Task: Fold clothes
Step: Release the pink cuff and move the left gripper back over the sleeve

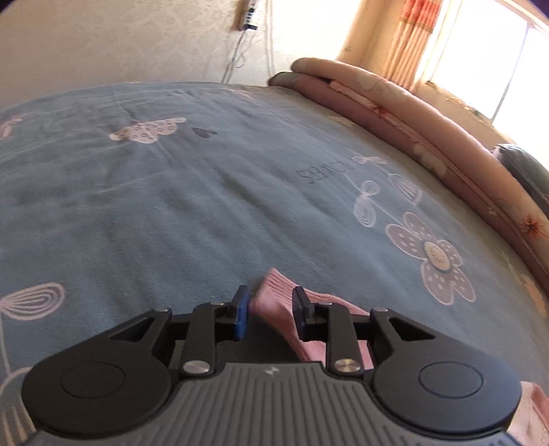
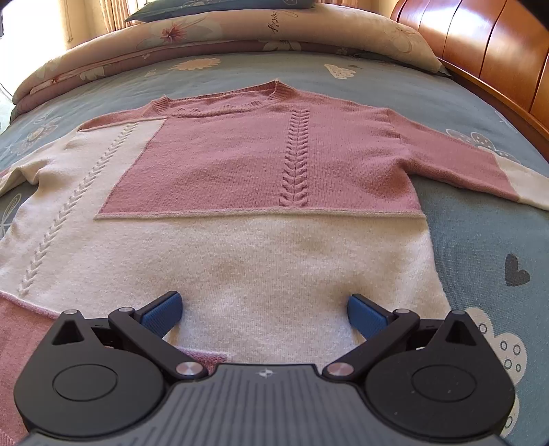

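A pink and cream knit sweater [image 2: 240, 164] lies flat, front up, on the blue flowered bedsheet [image 2: 480, 223], with its neck at the far end and its right sleeve stretched out. My right gripper [image 2: 264, 315] hovers open and wide over the cream lower part near the hem, with nothing between its fingers. In the left wrist view the ribbed pink sleeve cuff [image 1: 274, 298] lies between the pads of my left gripper [image 1: 271, 314]. Those jaws stand narrowly apart, and a sliver of gap shows beside the left pad [image 1: 242, 312]. More pink knit trails under the gripper body to the right.
A rolled peach floral quilt [image 1: 411, 113] runs along the far side of the bed, with a dark pillow [image 2: 219, 7] on top. A wooden headboard [image 2: 497, 51] stands at the right. A bright window [image 1: 497, 51], curtains and wall cables [image 1: 247, 20] lie behind.
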